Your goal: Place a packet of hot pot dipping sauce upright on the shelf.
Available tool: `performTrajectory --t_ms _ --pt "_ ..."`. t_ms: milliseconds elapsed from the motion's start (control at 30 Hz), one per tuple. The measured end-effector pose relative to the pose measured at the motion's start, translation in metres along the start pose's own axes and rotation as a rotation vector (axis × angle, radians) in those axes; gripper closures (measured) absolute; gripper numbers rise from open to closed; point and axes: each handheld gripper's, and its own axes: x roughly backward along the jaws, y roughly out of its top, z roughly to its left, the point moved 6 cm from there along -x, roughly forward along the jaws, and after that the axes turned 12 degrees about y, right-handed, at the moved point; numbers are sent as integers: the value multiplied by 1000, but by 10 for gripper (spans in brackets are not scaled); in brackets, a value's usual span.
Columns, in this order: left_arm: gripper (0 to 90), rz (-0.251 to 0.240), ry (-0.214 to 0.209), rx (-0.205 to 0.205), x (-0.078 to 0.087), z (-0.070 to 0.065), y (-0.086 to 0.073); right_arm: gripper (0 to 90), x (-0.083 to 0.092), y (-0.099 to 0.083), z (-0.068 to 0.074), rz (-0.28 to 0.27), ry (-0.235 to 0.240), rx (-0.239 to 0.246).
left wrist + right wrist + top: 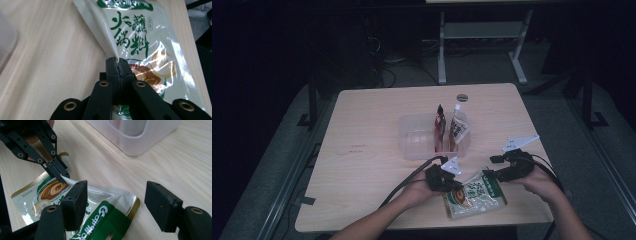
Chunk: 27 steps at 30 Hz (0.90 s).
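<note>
A green and white sauce pouch (477,196) lies near the table's front edge, right of centre. My left gripper (458,185) is shut on the pouch's side edge. In the left gripper view the jaws (117,62) pinch a raised fold of the pouch (140,37). My right gripper (490,175) is at the pouch's far end. In the right gripper view its jaws (116,195) stand open, one pad over the pouch's green top (105,217) and the other over bare wood. The left gripper (60,176) shows there too, clamped on the pouch edge.
A clear plastic bin (412,145) stands mid-table, just beyond the grippers, with a red pouch (440,127) and a white pouch (457,127) upright in its right end. A small grey disc (462,97) lies near the far edge. The bin's corner (140,142) is close ahead of the right gripper.
</note>
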Motion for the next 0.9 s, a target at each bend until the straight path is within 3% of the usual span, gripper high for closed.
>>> performTrajectory --t_ms 67,167,400,633,900 --pt "900 -19 10 -3 7 5 1 346 1 1 0 -13 13 0" --pt "900 -42 35 24 23 15 0 345 3 1 1 -34 43 -14" --pt "900 -94 86 57 64 36 -13 322 -5 5 6 -50 130 -36" --pt "900 -122 88 40 93 34 -25 273 -23 13 10 -38 243 -28" --pt "900 -162 70 32 100 27 -23 282 -46 24 19 -42 371 -12"
